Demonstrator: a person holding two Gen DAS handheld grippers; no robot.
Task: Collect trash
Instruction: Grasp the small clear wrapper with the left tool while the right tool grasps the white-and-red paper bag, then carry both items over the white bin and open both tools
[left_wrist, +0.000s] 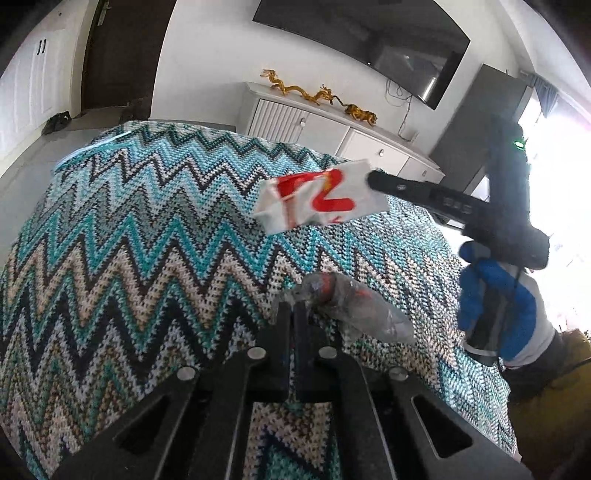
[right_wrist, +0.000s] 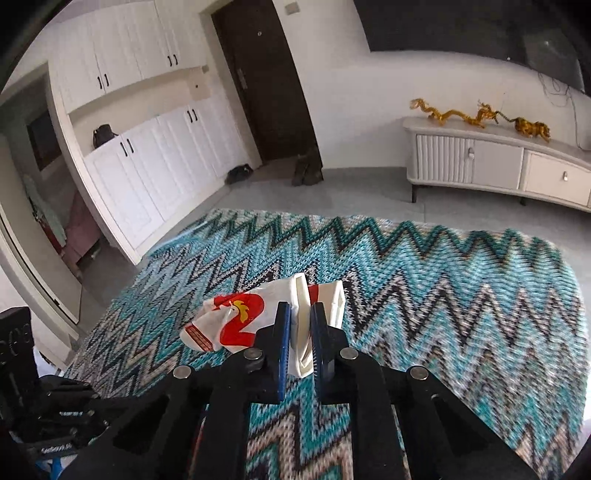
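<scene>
Zigzag cloth (left_wrist: 129, 240) covers the surface; right gripper (right_wrist: 299, 332) clamps a red-white carton (right_wrist: 240, 321), left gripper (left_wrist: 293, 314) pinches a crumpled wrapper (left_wrist: 354, 306) angled rightward.

Black linkage gripper (right_wrist: 300, 332), silver pivot pins; blue-and-white glove (left_wrist: 498, 314).

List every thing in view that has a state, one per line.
Left hand-held gripper: shut on clear wrapper, lifted.
Right hand-held gripper: shut on white carton, crumpled, lifted.
Dark door: closed.
Cupboard doors: closed.
TV: off.
</scene>
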